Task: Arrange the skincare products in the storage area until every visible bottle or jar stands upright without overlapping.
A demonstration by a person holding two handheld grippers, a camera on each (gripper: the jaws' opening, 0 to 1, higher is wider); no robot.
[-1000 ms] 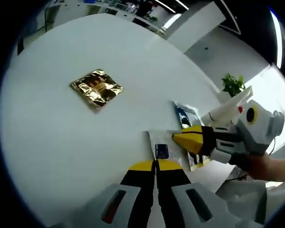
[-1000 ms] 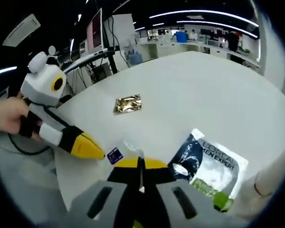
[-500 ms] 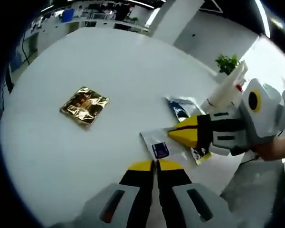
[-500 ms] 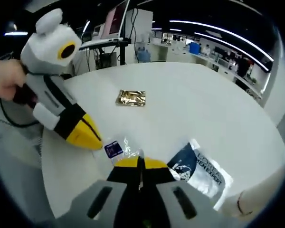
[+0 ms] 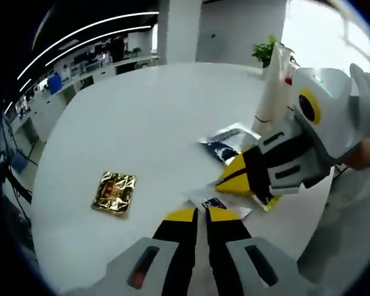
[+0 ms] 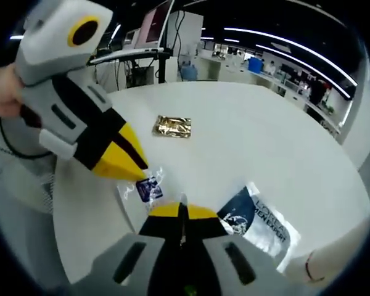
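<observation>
My left tool [image 5: 200, 214] and right tool [image 6: 182, 211] are both clenched on the clear sachet [image 6: 142, 189]. The L'Oréal sachet [image 6: 262, 223] lies flat right of my right tool, the gold sachet [image 5: 114, 192] beyond on the tabletop [image 5: 142, 117].

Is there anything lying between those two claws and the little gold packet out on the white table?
Nothing visible does. The gold packet lies alone on bare table. The clear sachet sits right at the tips of the left claw and right claw, and the dark blue sachet lies off to the side.
</observation>
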